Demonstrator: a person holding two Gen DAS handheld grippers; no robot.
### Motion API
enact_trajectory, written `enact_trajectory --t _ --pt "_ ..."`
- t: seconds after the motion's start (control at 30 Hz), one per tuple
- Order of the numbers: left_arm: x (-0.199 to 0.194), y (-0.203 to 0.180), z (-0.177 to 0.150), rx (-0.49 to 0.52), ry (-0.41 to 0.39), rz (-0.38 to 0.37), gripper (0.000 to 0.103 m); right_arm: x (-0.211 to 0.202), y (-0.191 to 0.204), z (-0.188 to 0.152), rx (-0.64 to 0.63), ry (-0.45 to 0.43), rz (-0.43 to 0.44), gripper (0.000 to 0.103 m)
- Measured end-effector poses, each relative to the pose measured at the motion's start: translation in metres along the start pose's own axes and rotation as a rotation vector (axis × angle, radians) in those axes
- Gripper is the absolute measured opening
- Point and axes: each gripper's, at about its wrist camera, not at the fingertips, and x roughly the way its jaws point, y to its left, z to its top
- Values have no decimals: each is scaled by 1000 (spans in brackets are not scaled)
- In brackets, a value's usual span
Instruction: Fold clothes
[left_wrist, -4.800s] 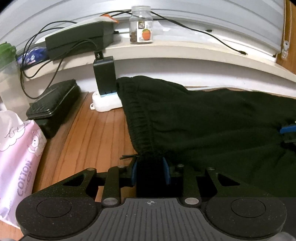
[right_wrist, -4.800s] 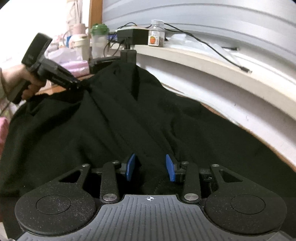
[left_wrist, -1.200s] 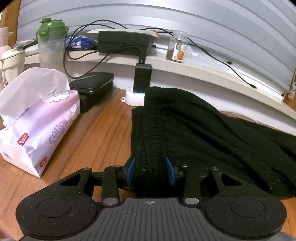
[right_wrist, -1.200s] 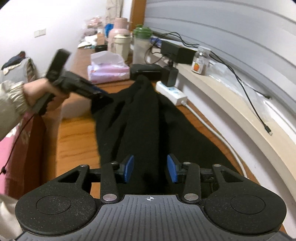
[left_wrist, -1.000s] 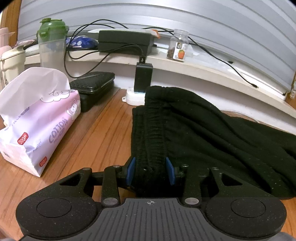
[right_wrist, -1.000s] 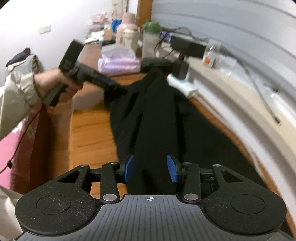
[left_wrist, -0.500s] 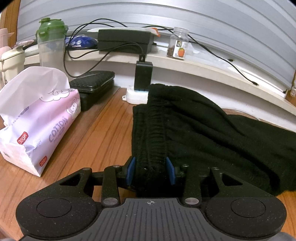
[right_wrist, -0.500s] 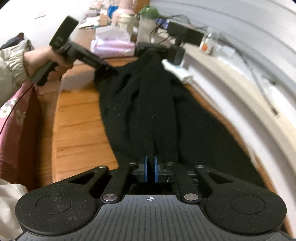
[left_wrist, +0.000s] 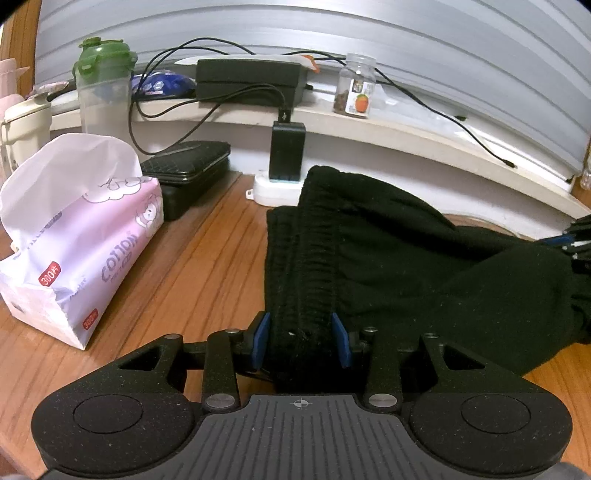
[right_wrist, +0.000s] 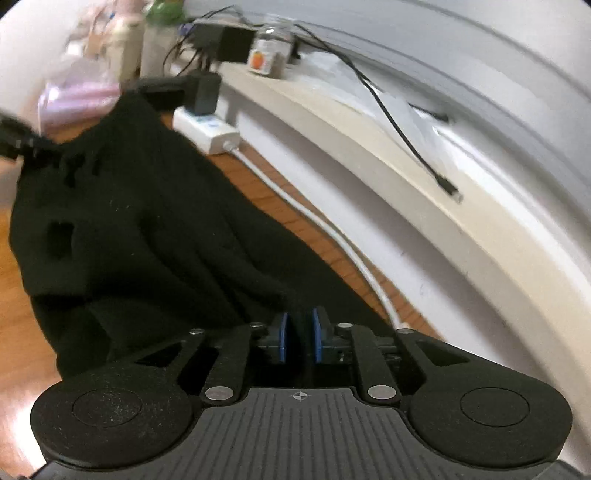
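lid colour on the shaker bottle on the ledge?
Green, on the shaker bottle; the body is translucent. Clearest in the left wrist view.

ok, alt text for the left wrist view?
The left gripper is shut on the ribbed waistband of black fabric trousers lying on a brown wooden table; a pink tissue pack sits to the left.

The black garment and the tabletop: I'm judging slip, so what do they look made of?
Black garment: likely a soft, matte fleecy knit; it shows fuzzy lint specks and a gathered elastic waistband. Tabletop: looks like wood or wood-look laminate, smooth with a slight sheen, showing grain and plank seams.
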Motion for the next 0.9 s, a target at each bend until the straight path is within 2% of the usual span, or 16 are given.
enact_trajectory --t 0.07,0.13,0.2,0.23,0.27,0.33,0.37,0.43,0.53,0.73,0.9 --pt "-1 0 0 0 -3 1 38 -9 -5 4 6 -68 -32 6" --pt "-4 -1 0 -3 -10 0 38 -23 -9 14 32 -173 -63 6" --pt "-7 -3 0 -5 -15 3 38 -20 -9 22 35 -200 -92 8" --pt "-9 -3 0 -3 -16 6 38 -6 -7 22 20 -136 -71 12" --pt "-11 -4 1 -2 -20 8 38 10 -4 21 2 -62 -45 12" --pt "-19 -5 5 -1 -38 11 38 27 1 11 -38 -11 -44 14" --pt "-24 -5 8 -4 -56 7 38 30 -2 8 -15 -9 -30 14" --pt "-31 -5 16 -10 -88 -3 45 34 -8 4 37 -12 1 15" --pt "-26 -7 33 -3 -103 -5 49 40 -17 -1 95 -19 40 23" --pt "29 -19 70 21 -58 -22 49 39 -22 -8 182 -69 98 25" --pt "64 -28 82 80 5 13 50 37 -24 -10 201 -72 113 25"
